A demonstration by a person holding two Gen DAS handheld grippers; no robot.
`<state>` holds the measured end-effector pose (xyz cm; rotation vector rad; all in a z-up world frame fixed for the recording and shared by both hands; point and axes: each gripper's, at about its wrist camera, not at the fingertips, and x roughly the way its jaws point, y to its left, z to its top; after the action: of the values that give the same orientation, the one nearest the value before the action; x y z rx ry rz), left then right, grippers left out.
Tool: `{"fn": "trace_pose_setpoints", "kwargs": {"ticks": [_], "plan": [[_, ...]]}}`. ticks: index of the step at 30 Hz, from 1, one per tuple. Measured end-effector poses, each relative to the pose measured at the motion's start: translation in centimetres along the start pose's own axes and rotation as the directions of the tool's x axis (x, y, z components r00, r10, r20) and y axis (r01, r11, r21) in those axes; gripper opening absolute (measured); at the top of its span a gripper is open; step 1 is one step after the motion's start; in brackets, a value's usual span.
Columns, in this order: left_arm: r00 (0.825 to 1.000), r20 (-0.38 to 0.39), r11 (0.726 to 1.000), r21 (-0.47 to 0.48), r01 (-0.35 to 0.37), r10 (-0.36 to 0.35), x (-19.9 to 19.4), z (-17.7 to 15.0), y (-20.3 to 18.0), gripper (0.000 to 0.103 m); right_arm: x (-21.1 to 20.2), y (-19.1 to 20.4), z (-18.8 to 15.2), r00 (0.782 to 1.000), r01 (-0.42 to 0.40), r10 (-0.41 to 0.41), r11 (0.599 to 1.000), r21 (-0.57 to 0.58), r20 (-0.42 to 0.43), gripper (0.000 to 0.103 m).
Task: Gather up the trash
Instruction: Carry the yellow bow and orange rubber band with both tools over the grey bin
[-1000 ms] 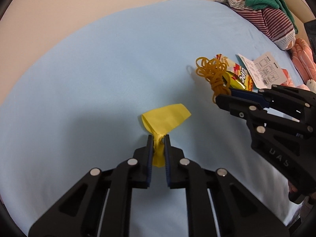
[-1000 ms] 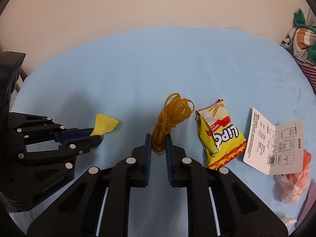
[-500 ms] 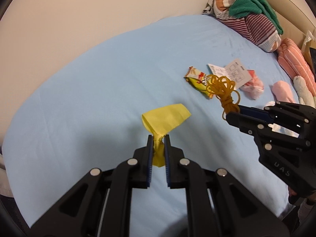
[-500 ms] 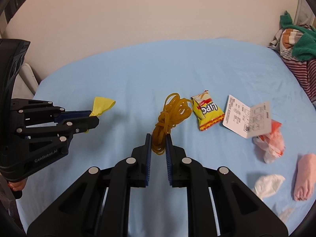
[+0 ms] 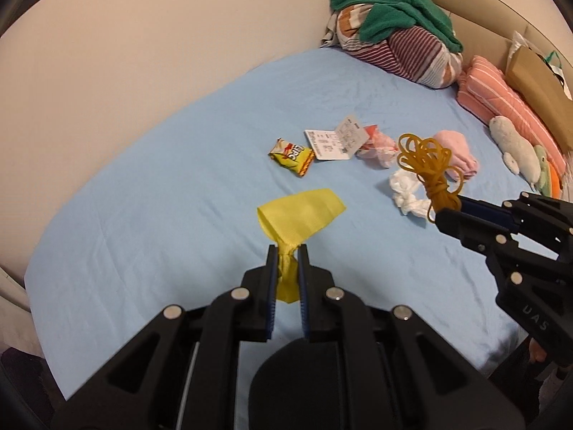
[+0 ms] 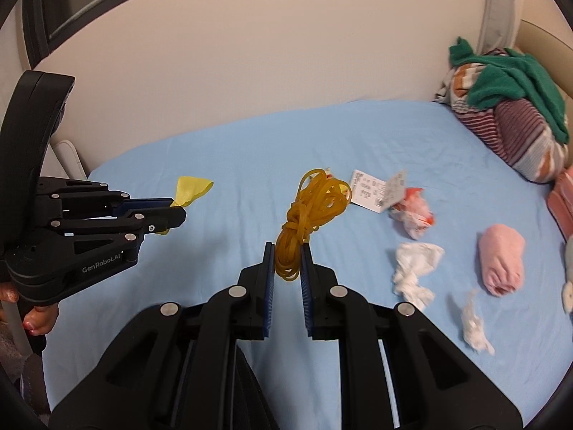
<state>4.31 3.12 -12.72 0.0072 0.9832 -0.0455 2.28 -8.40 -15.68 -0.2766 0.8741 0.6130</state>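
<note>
Left wrist view showed the blue bed (image 5: 150,215) spread well below both grippers, with the snack packet (image 5: 290,152), paper slip (image 5: 335,139) and crumpled tissues (image 5: 408,193) lying ahead and to the right, nearer the right gripper (image 6: 287,261). That gripper was clamped on a yellow rubber-band bundle (image 6: 311,215) standing up along its fingers; the left gripper (image 5: 287,268) pinched a yellow scrap (image 5: 301,211). Since a second earlier both had risen clear of the bed, the litter shrinking beneath.

Snack packet (image 5: 290,151) lies left of leaflet (image 5: 335,139) on bed (image 5: 143,215)
</note>
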Motion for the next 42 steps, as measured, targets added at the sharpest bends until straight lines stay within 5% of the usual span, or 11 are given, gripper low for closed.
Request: {"fn": "trace_pose_setpoints", "kwargs": {"ticks": [11,19,25,30,42], "plan": [[0.991,0.036,0.968,0.222,0.119,-0.131,-4.1,-1.1,-12.9,0.011,-12.2,-7.2,-7.3,0.981,0.168,-0.180,0.975,0.149,0.076,0.013],[0.955,0.031,0.859,0.446,0.251,-0.295,-6.6,-1.6,-25.6,0.011,-22.1,-13.2,-13.8,0.934,0.302,-0.346,0.896,0.324,0.086,0.013],[0.918,-0.007,0.734,0.598,0.321,-0.396,-8.8,-2.6,-35.3,0.012,-29.7,-17.2,-19.5,0.878,0.400,-0.475,0.797,0.453,0.061,0.013],[0.876,-0.052,0.601,0.708,0.370,-0.479,-11.7,-4.6,-43.3,0.012,-36.4,-19.3,-25.0,0.814,0.476,-0.580,0.686,0.551,0.019,0.013],[0.740,-0.195,0.265,0.850,0.454,-0.643,-19.7,-10.4,-58.6,0.012,-52.3,-19.5,-36.6,0.616,0.625,-0.776,0.371,0.687,-0.140,0.013]]}}
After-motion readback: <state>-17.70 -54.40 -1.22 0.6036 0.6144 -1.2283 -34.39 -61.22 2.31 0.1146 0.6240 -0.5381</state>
